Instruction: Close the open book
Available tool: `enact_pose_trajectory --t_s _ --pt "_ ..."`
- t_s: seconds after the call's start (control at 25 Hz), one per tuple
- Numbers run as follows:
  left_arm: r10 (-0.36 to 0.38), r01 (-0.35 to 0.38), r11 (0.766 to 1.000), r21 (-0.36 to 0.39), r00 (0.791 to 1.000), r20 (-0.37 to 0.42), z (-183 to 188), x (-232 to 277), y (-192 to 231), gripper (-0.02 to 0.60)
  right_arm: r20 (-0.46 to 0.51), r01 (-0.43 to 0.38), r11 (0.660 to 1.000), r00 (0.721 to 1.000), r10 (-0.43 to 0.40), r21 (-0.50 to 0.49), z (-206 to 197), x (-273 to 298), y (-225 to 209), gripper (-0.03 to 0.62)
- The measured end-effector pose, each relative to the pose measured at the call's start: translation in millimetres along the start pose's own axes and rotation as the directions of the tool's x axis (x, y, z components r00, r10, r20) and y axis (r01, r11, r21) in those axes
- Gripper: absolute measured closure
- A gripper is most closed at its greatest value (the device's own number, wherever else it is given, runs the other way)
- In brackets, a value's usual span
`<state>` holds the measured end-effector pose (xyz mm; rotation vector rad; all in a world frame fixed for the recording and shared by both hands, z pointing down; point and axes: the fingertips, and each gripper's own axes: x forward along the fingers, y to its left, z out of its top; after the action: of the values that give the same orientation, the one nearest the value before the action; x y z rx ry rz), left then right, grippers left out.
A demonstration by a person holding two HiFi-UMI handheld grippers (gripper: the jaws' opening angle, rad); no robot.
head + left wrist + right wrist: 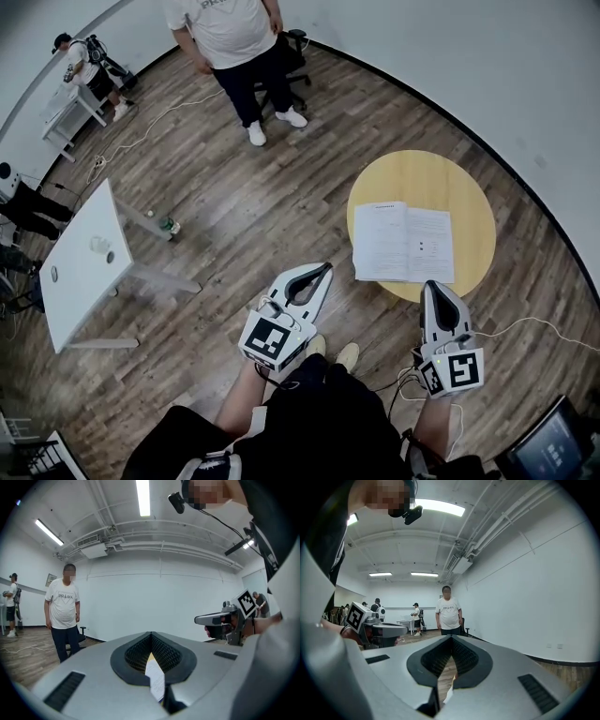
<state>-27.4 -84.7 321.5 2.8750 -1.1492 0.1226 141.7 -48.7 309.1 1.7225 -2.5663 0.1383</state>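
- The left tongs (324,269) are pressed together at the tips; only the hollow between the dark ribbed pads stays clear, and they pinch nothing
- The right tongs (434,285) are pressed together in the same way and are also empty
- Both tongs point level and away from the person who holds them, side by side and well apart, with that person's shoes (347,354) on the floor between them
- The open book (403,242) lies flat with its white pages up on the round yellow bench (469,187), ahead of the left tongs and off to their right, and just ahead of the right tongs, slightly to their left
- In the head view the tip of the right tongs shows over the near right corner of the book, at the near rim of the bench; whether it touches the page cannot be told
- In the left gripper view a strip of white page shows through the slit under the joined tips
- In the right gripper view that slit shows wooden floor (244,206) and a sliver of white page
- Far ahead of the left tongs a person in a white T-shirt (230,37) stands beside a black office chair (295,52)
- A white bench (80,272) stands well to the left of the left tongs, with a bottle (169,225) on the floor near it
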Motion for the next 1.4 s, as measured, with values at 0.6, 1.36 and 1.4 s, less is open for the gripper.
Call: enact_pose_trajectory --t_s 0.6,1.36,1.4 --pt "-0.035 0.006 0.986 -0.169 0.984 -0.173 -120.2 13.9 19.6 0.583 -0.181 -0.004 0.996 0.983 0.02 0.091 -115.9 42.4 2.5 0.591" --pt "0.0 -0.037 0.982 -0.187 0.981 -0.193 -146.8 11.8 42.9 0.583 -0.351 -0.029 0.994 0.934 0.064 0.103 -191.4 89.7 20.7 0.589" --pt "0.001 -0.037 0.982 -0.187 0.982 -0.191 -146.6 10.7 44.3 0.583 -0.365 -0.033 0.994 0.928 0.071 0.108 -197.6 93.4 22.9 0.589"
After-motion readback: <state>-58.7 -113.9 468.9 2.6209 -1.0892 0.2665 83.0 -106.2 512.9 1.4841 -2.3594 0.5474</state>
